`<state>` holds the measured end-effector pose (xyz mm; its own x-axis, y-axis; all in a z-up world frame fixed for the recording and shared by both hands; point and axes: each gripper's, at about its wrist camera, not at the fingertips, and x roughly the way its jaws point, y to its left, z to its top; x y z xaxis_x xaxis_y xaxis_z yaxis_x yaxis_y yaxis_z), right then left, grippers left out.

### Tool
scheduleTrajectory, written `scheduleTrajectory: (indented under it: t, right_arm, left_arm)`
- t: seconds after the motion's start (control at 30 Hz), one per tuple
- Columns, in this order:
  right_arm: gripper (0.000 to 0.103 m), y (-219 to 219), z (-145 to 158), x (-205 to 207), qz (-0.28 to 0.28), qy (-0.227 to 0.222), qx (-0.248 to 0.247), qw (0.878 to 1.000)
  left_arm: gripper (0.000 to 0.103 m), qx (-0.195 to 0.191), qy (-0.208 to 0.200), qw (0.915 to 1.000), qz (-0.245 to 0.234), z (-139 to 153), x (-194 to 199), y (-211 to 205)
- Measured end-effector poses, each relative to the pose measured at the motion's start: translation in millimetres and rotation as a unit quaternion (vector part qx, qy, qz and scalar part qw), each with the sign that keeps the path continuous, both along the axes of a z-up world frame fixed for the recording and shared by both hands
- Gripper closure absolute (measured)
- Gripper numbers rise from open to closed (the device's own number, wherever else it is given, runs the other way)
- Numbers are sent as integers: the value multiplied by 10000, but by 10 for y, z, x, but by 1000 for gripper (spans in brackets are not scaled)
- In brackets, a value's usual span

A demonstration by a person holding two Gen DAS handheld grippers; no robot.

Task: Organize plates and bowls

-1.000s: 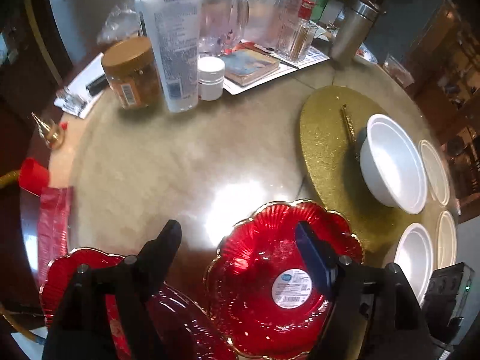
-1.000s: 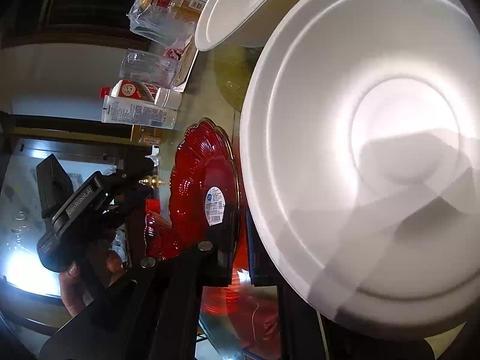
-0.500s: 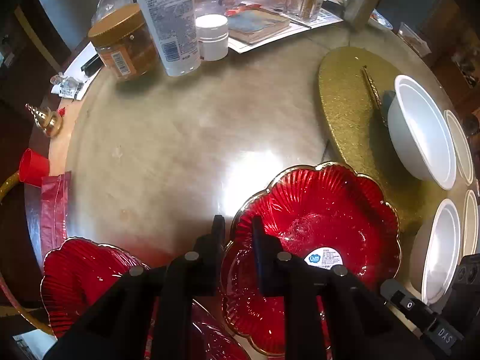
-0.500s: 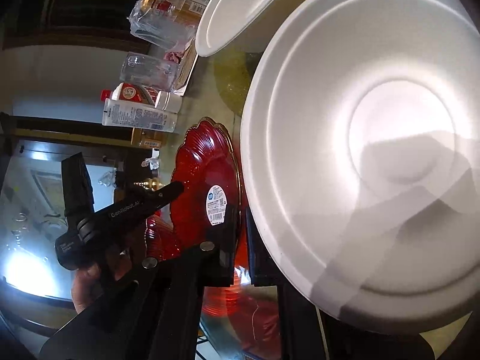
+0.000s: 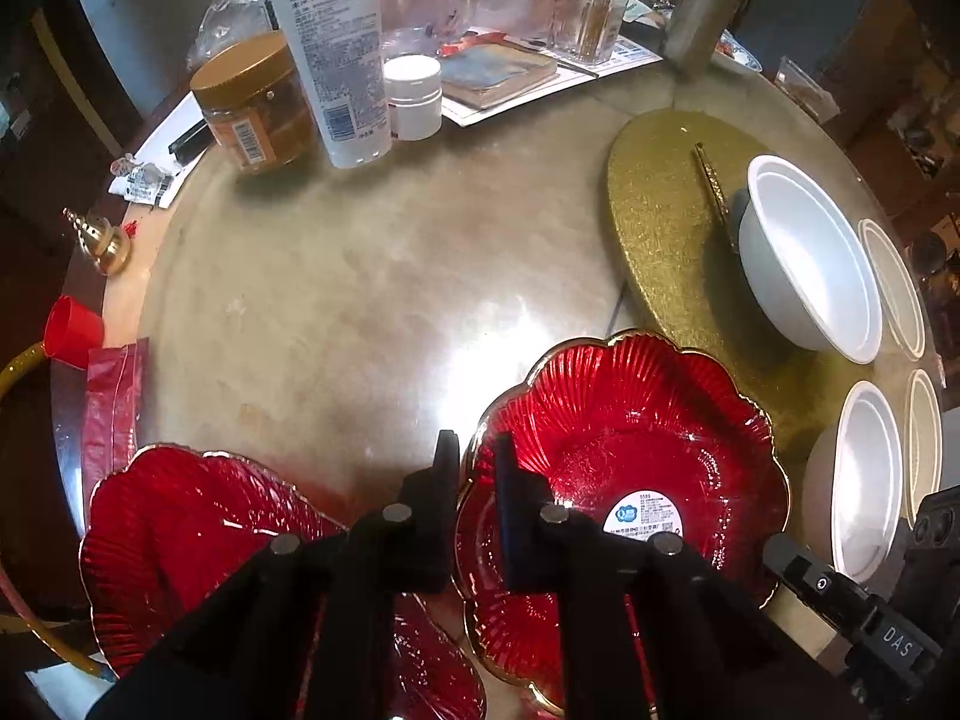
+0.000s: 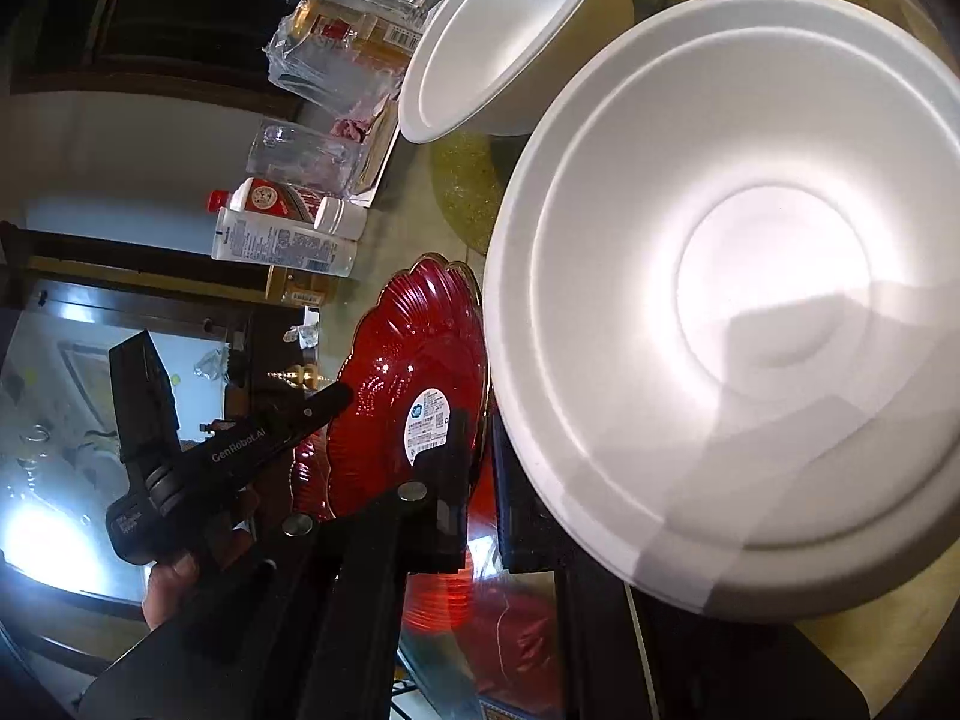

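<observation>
We saw a round, glossy stone-look table (image 5: 360, 276) glaring under overhead light, a pale wall (image 5: 150, 18) behind it, and dark wooden furniture (image 5: 36, 138) alongside.

My left gripper (image 5: 477, 462) pinched the gold rim of the red scalloped plate (image 5: 630, 450); a second red plate (image 5: 180, 516) lay beside it on the table (image 5: 372, 276).
</observation>
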<state>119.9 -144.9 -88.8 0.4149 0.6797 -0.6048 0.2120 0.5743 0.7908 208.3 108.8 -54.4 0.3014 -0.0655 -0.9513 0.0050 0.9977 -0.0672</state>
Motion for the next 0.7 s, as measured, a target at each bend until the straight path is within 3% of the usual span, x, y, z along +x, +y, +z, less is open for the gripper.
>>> scheduleTrajectory:
  t: [0.7]
  right_arm:
    - [96, 159, 418, -98, 132, -552, -134, 9983]
  left_arm:
    - [97, -117, -598, 9981, 112, 488, -317, 120]
